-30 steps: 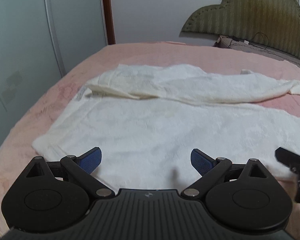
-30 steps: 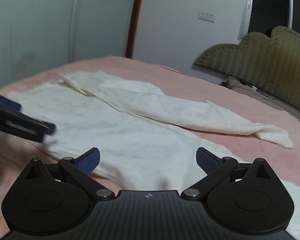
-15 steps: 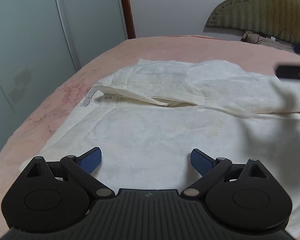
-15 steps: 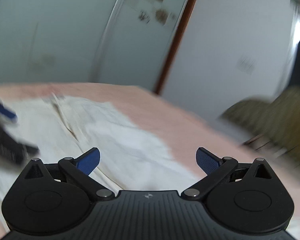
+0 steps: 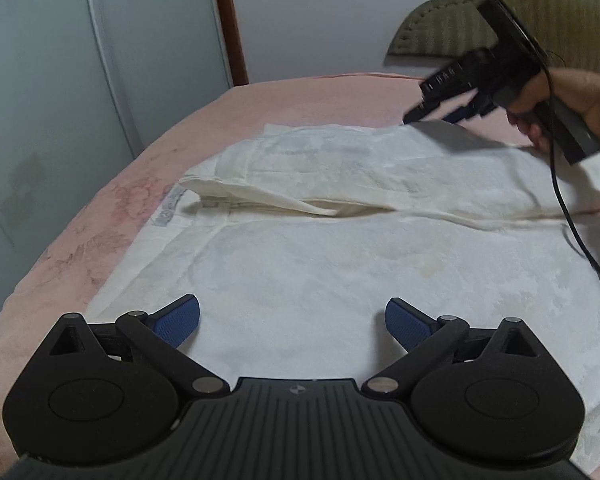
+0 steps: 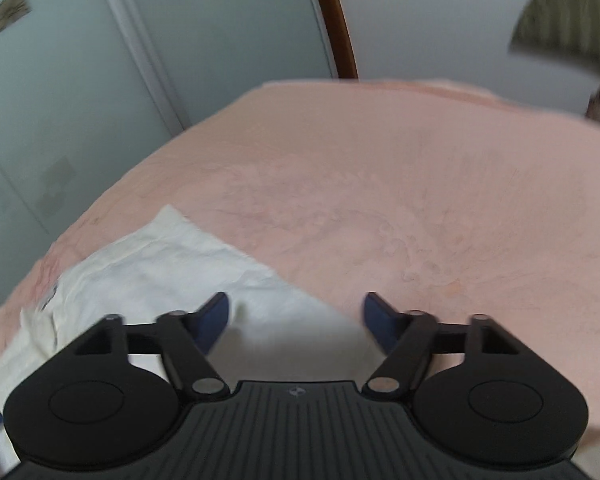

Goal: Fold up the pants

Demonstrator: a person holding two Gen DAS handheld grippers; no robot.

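Bedroom setup: we've got a pink bedspread with pale wardrobe doors behind it and a green padded headboard off to the right. The white pants are spread flat across the bed, one leg lying over the far side. Our left gripper hovers over the near edge of the fabric, blue pads wide apart, nothing between them. Our right gripper sits over the far edge of the pants; its jaws have just been closing, still well apart. The frame's blurry there, but we'd say the pads aren't pinching the cloth.
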